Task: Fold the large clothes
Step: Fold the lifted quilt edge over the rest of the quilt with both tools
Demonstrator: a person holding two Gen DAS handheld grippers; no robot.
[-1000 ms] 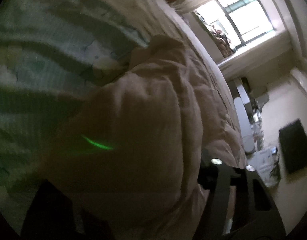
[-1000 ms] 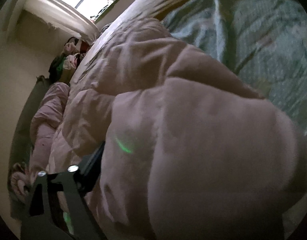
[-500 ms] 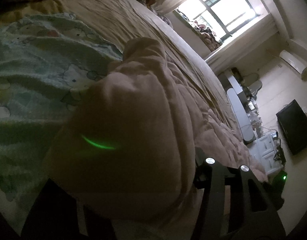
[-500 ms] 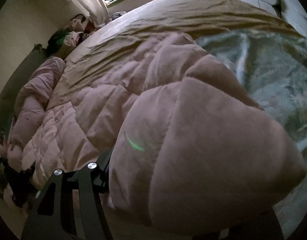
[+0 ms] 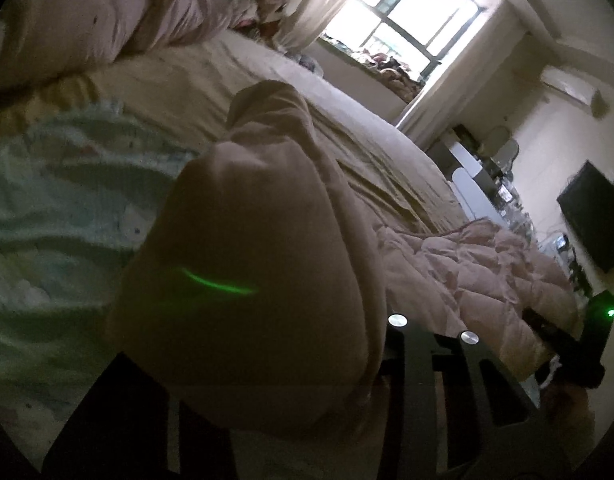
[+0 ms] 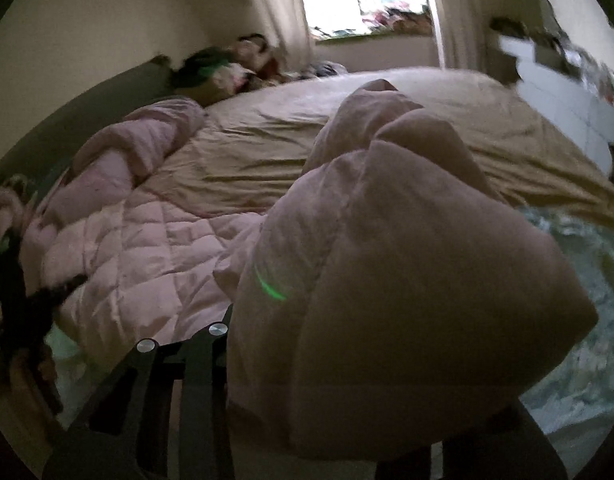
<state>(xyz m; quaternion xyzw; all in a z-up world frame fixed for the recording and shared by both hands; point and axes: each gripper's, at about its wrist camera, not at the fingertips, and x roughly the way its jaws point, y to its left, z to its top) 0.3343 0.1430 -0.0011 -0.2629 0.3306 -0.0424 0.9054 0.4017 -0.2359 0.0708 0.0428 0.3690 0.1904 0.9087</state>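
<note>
Two grippers, each clamped on a bunched corner of the pink quilt (image 5: 259,264): left gripper (image 5: 275,412) and right gripper (image 6: 347,420) hold it up off the bed (image 6: 347,128). Rest of quilt trails toward the bed's foot edge, over a tan sheet (image 5: 347,136); green blanket (image 5: 47,216) alongside.

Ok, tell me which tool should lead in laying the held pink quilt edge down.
Neither clearly; probably both together. The left tool and right tool each clamp a bunched corner of the pink quilt above the bed, equally raised, with the quilt's rest lying between them.
</note>
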